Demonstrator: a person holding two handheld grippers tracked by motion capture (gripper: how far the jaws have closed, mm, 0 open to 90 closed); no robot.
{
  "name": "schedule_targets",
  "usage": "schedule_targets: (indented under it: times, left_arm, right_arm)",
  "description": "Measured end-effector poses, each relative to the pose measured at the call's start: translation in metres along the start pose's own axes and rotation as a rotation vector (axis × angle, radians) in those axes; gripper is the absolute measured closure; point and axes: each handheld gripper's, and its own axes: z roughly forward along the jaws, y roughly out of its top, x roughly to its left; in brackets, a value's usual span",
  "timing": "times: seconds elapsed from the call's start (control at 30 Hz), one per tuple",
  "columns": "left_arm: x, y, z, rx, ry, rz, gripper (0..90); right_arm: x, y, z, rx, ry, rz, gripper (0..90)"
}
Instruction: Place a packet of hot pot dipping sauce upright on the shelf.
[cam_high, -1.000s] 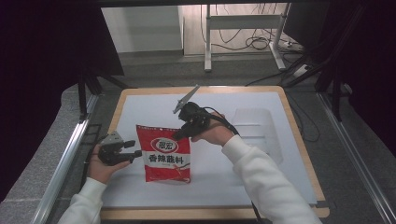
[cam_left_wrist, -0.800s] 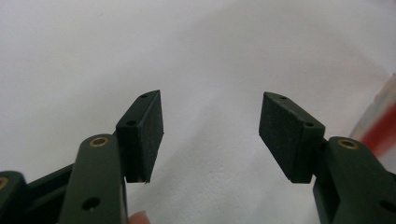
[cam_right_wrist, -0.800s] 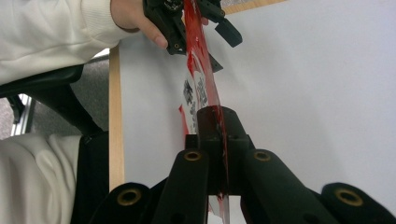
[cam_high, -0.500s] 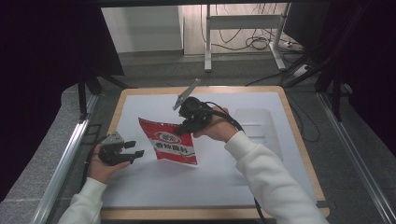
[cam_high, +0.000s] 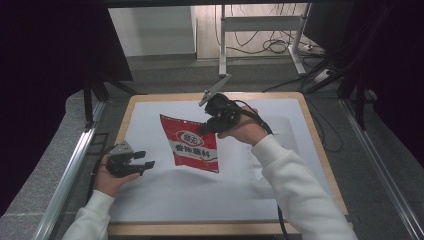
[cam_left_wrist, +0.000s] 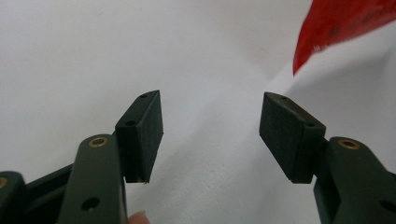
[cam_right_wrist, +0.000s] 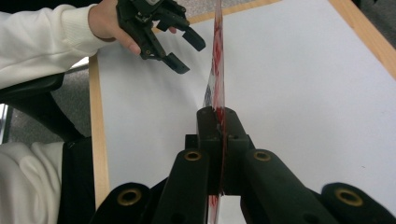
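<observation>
Nearest, at the left of the white worktop (cam_high: 165, 200), the left claw (cam_high: 144, 159) is held low in a hand, its jaws spread wide with nothing between them; in the left gripper view the bare pads (cam_left_wrist: 147, 133) are seen with a red corner of the packet at upper right. Farther in, near the middle, a red seasoning packet (cam_high: 191, 143) is held lifted clear of the surface and tilted, pinched at its upper right edge by the right claw (cam_high: 206, 128), whose jaws are closed on it; in the right gripper view the packet (cam_right_wrist: 217, 74) is seen edge-on, thin and limp, running away from the jaws. Since only a narrow strip of slick film is gripped, a slip or a swing of the hanging packet is judged likely if the hand is moved quickly, and a handover could be missed if the flopping lower edge is not met squarely. A white oval logo and bold white Chinese characters are printed on the front, but are too small to be read with confidence.
</observation>
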Motion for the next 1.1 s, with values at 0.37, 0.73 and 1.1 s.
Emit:
schedule_targets:
  times: [0.37,0.73,1.1]
  left_arm:
    - [0.000,0.000,0.001,0.002,0.002,0.002,39.3]
    - [-0.002,0.001,0.003,0.009,0.000,0.003,39.2]
    - [-0.002,0.001,0.005,0.015,0.000,0.007,39.2]
  right_arm:
    - [-0.009,-0.007,-0.025,-0.016,-0.043,0.026,89.0]
    - [-0.022,-0.020,-0.050,-0.036,-0.073,0.063,89.1]
    - [-0.034,-0.034,-0.078,-0.056,-0.117,0.089,89.3]
